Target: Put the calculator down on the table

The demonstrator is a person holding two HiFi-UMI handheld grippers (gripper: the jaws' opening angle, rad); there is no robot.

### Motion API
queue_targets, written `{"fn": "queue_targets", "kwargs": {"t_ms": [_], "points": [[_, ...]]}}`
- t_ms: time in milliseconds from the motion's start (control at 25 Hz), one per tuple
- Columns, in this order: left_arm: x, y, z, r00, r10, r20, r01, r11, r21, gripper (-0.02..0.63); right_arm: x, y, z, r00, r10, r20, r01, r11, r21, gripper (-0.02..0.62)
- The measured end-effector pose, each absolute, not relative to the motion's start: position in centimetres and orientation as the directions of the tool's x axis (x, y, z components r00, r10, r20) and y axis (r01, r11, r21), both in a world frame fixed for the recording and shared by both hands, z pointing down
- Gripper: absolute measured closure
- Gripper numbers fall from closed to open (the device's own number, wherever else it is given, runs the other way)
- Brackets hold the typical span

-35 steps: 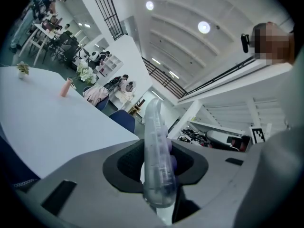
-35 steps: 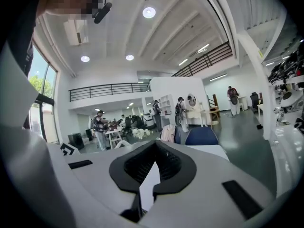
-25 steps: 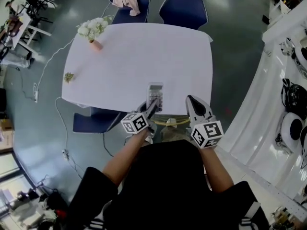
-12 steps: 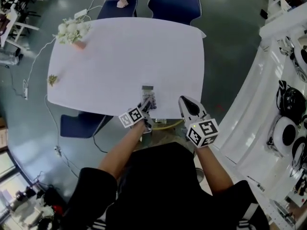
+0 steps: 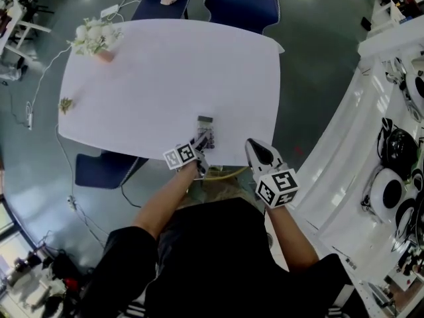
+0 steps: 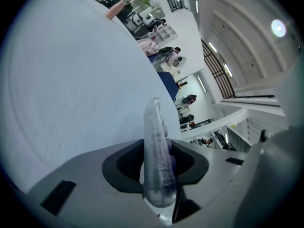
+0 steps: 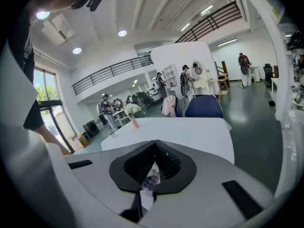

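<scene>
The calculator is a slim grey keypad, held over the near edge of the white table. My left gripper is shut on its near end. In the left gripper view the calculator stands edge-on between the dark pads of the left gripper, low over the tabletop; whether it touches the cloth I cannot tell. My right gripper hovers just right of it at the table's edge, its jaws meeting with nothing held. The right gripper view shows the closed right gripper facing across the table.
A pink vase of white flowers stands at the far left corner, a small sprig near the left edge. Blue chairs sit beyond the table and one at the near left. A white curved counter runs along the right.
Both grippers have come down toward the near table edge. The left one has lowered and rolled with the calculator still gripped; the right stayed shut beside it.
</scene>
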State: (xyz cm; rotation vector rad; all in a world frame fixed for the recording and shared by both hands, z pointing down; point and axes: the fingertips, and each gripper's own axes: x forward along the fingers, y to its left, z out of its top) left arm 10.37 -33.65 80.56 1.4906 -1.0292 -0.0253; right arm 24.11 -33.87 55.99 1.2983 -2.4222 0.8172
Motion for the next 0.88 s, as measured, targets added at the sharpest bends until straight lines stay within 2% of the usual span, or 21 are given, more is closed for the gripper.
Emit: {"fn": "queue_targets", "kwargs": {"t_ms": [160,320,440,560,880], "points": [[10.1,-33.9,81.1,0.581,-0.590,0.561,-0.606,0.147,0.782,0.458,24.4,-33.6,56.6,-0.553,-0.669,0.497,-0.833,0.435,-0.341,0.597],[9.4,-33.8,81.6,0.555,-0.558,0.617,-0.686,0.112,0.719,0.342,24.6,-33.2,56.4,-0.543,-0.674,0.500,-0.840,0.435,-0.326,0.597],[9.3,-33.7,81.7,0.546,-0.503,0.670,-0.768,0.019,0.640,0.298,24.6,-32.8,56.0,-0.537,-0.681,0.497,-0.844,0.435,-0.315,0.597],[8.9,-33.2,81.9,0.522,-0.469,0.713,-0.823,-0.057,0.565,0.281,24.5,-32.0,55.6,-0.528,-0.689,0.496,-0.849,0.427,-0.310,0.597],[6.6,-32.9,81.9,0.451,-0.509,0.733,-0.889,-0.182,0.421,0.270,23.4,-28.9,55.4,-0.497,-0.714,0.493,-0.867,0.388,-0.312,0.597]]}}
